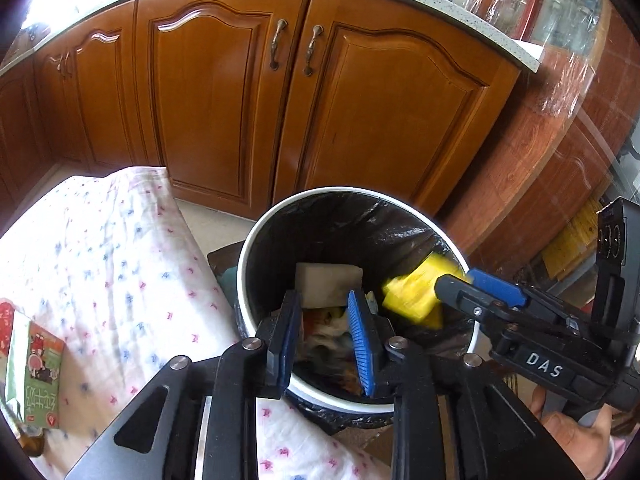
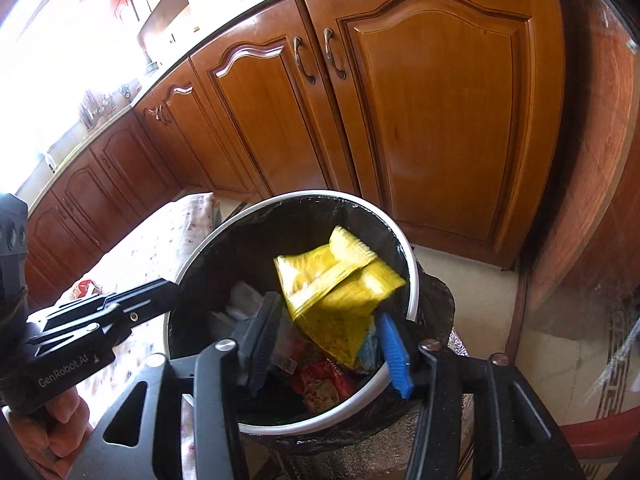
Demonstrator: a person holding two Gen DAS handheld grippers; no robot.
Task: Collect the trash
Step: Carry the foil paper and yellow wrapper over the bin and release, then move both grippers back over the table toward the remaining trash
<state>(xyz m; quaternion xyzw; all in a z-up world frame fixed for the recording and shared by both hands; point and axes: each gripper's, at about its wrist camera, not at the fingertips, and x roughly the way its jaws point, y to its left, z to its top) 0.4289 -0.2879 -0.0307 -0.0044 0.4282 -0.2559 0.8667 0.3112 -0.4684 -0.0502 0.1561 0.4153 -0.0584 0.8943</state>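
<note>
The left gripper (image 1: 328,340) has its blue-padded fingers (image 1: 362,344) parted a little, with nothing between them; it hangs above the near rim of the trash bin (image 1: 256,236). The right gripper (image 2: 326,344) has its fingers spread wider; the yellow wrapper (image 2: 332,280) appears blurred between and just beyond them, over the bin's mouth, and contact with either pad cannot be confirmed. From the left wrist view the wrapper (image 1: 416,292) lies off the tip of the right gripper (image 1: 472,286), inside the bin's far-right rim. The bin is white-rimmed, lined with a black bag (image 2: 224,272), and holds a pale block (image 1: 328,284) and mixed packets (image 2: 320,384). Left of the bin lies a floral cloth (image 1: 112,240) bearing a green carton (image 1: 40,376). Behind the bin stand wooden cabinet doors (image 1: 216,96).
</note>
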